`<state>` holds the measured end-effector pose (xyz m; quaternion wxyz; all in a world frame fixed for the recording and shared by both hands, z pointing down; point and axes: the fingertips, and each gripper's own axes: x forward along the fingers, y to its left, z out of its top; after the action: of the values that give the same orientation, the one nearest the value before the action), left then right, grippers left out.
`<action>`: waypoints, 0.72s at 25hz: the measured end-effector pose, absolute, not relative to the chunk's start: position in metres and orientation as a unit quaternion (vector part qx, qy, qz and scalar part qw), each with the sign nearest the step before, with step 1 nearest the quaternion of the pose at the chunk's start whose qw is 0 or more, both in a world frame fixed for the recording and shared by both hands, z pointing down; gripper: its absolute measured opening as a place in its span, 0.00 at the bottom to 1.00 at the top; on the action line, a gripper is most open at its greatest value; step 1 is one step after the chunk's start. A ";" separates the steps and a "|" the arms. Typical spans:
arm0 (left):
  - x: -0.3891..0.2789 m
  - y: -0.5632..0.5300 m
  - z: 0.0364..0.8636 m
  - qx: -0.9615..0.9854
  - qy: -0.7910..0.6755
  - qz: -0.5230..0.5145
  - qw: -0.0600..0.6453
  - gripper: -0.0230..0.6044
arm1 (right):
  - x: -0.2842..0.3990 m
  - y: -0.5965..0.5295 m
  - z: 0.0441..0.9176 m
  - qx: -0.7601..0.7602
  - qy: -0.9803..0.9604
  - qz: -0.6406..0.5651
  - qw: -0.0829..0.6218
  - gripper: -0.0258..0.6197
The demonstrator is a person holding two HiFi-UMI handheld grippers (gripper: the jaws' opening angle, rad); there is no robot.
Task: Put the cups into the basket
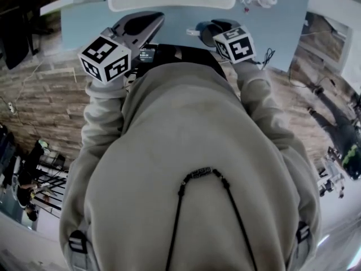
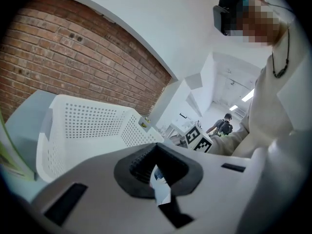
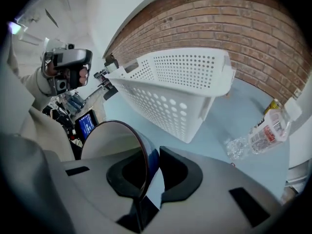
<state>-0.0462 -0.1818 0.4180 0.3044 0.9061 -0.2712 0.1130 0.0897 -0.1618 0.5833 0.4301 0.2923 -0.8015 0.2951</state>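
A dark blue cup (image 3: 117, 143) with a pale inside hangs over the light blue table (image 3: 234, 116). My right gripper (image 3: 153, 172) is shut on its rim, one pad inside and one outside. The white perforated basket (image 3: 185, 77) stands just beyond it; none of its inside shows. In the head view the right gripper (image 1: 217, 30) hovers near the table's front edge, below the basket (image 1: 169, 4). My left gripper (image 2: 158, 174) is beside the basket (image 2: 83, 126), its jaws close together with only a narrow slit and no cup in them. It shows in the head view as well (image 1: 141, 24).
A crumpled clear plastic bottle (image 3: 265, 133) lies on the table right of the basket. A small lit screen (image 3: 87, 124) hangs at my chest. A brick wall backs the table. Another person (image 2: 225, 124) stands far off in the room.
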 end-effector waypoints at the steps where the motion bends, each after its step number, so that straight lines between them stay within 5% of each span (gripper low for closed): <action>1: -0.046 -0.184 0.414 0.908 -0.270 0.112 0.299 0.03 | 0.089 -0.162 0.574 0.294 -0.805 0.293 0.424 0.12; 18: -0.010 -0.193 0.348 0.938 -0.229 0.087 0.244 0.03 | 0.085 -0.182 0.432 0.305 -0.859 0.225 0.343 0.12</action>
<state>-0.0101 -0.1935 0.3479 0.2441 0.9382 -0.2294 0.0870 0.0849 -0.1821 0.4316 0.3425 0.3053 -0.8595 0.2254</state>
